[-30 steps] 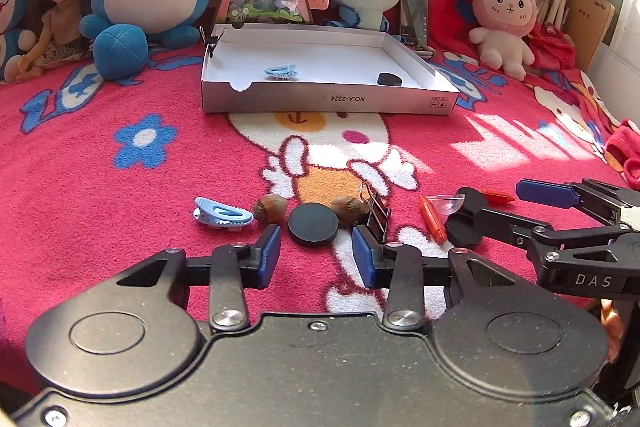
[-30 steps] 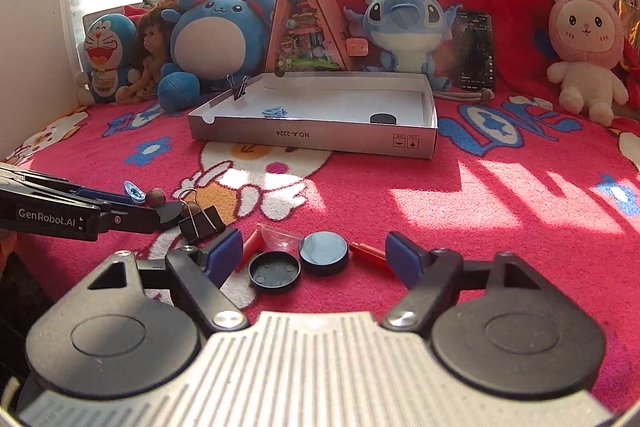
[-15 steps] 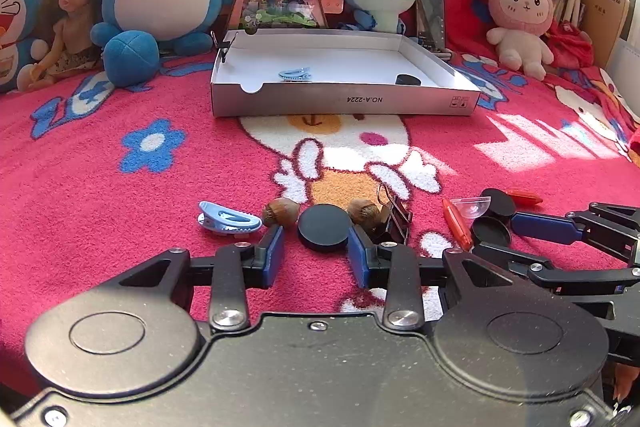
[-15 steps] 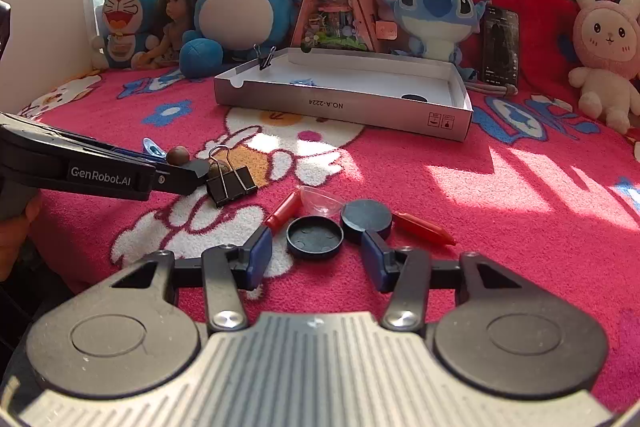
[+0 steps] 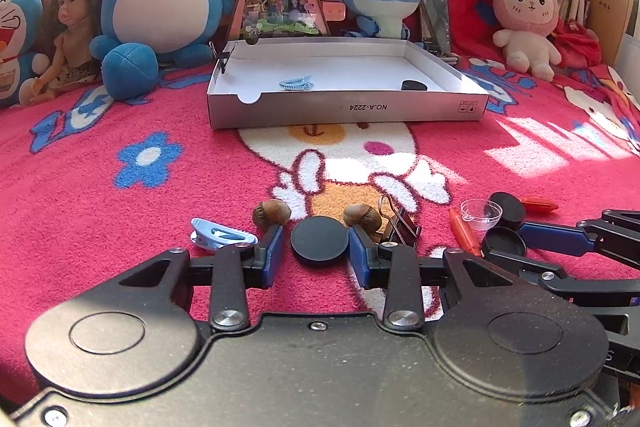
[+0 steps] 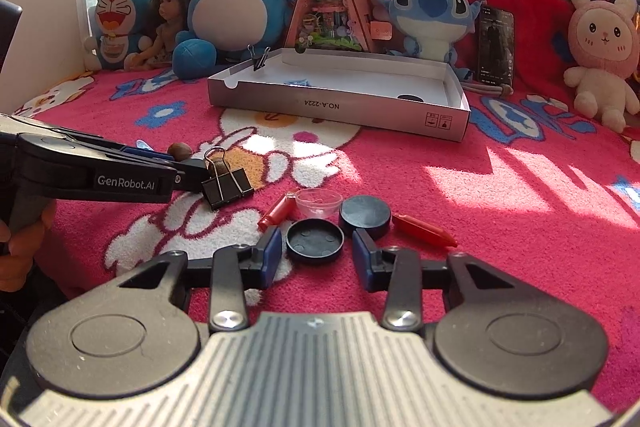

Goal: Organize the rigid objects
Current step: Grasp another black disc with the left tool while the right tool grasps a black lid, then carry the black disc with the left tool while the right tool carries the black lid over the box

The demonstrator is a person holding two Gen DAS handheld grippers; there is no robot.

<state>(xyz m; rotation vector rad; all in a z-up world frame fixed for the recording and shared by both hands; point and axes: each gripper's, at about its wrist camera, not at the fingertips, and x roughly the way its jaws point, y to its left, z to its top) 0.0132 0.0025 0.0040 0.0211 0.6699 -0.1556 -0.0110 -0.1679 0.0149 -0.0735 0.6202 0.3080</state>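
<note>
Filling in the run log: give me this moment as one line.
left gripper: open, fingers either side of black disc | right gripper: open, around upturned black cap | box: blue clip, black disc inside

- Right gripper sits low, jaws apart around an upturned black cap.
- At two o'clock, touching it, a second black cap.
- Cardboard tray at twelve.

Both handheld rigs are matte black plastic with two round discs on top and silver screws at the finger pivots. The left tool has a smooth speckled black housing; the right tool has a ribbed grey one. Finger pads are blue. White "GenRobot.AI" lettering marks the left tool's side, beside bare skin of a hand.
</note>
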